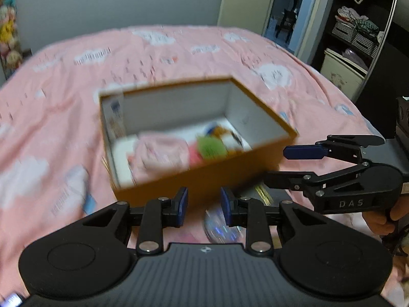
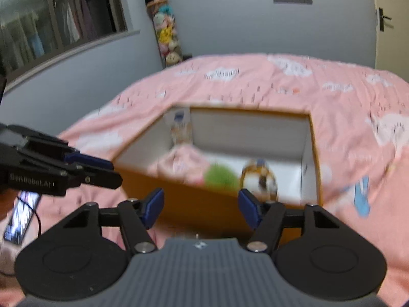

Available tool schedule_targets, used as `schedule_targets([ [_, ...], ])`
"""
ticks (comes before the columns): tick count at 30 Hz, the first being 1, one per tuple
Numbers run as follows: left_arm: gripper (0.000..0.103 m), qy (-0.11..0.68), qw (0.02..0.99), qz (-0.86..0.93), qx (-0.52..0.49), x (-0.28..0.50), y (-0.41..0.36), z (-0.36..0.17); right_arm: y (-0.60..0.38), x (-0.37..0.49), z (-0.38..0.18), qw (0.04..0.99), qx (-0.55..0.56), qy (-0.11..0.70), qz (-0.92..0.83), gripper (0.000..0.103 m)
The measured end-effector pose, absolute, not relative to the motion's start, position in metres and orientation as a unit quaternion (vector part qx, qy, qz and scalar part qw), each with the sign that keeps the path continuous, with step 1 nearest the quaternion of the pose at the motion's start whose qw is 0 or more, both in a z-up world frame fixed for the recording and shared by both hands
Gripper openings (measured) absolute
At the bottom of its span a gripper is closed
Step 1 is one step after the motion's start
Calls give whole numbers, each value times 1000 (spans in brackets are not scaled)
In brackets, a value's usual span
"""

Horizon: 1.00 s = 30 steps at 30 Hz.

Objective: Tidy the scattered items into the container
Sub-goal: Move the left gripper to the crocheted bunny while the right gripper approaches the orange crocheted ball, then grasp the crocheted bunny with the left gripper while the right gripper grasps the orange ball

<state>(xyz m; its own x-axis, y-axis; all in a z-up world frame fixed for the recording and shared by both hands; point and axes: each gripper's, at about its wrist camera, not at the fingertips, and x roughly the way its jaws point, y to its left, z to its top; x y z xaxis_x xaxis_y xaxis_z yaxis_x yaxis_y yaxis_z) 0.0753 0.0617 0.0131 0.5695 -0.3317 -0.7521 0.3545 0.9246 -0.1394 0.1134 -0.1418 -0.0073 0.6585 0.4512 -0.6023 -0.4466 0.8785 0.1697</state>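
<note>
An open orange cardboard box (image 1: pixel 204 179) with white inner walls sits on the pink bed; it also shows in the right wrist view (image 2: pixel 194 192). Inside lie a pink cloth (image 1: pixel 158 153), a green fuzzy toy (image 1: pixel 212 147) and an orange-and-white plush (image 2: pixel 260 176). My left gripper (image 1: pixel 204 206) is open and empty just before the box's near wall. A shiny round item (image 1: pixel 219 225) lies on the bed below its right finger. My right gripper (image 2: pixel 200 204) is open and empty at the box's near wall; from the left wrist view it shows at the right (image 1: pixel 278 165).
The pink cloud-print bedspread (image 1: pixel 179 56) covers the bed. A phone (image 2: pixel 21 217) lies at the left of the right wrist view. A flat dark-and-gold item (image 1: pixel 260 192) lies by the box's right corner. Shelves with baskets (image 1: pixel 358 33) and a doorway stand beyond.
</note>
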Motion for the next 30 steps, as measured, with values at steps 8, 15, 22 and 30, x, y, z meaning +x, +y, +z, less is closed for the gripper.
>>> schedule_targets([
  [8, 32, 478, 853, -207, 20, 42, 52, -28, -150, 73, -51, 873, 7, 425, 238, 59],
  [15, 55, 512, 831, -207, 71, 23, 45, -51, -156, 53, -77, 851, 18, 477, 221, 61],
  [22, 58, 541, 813, -185, 107, 11, 43, -77, -154, 44, -95, 822, 29, 523, 225, 64],
  [30, 69, 529, 822, -172, 119, 14, 45, -93, -143, 48, -104, 798, 16, 551, 244, 69],
])
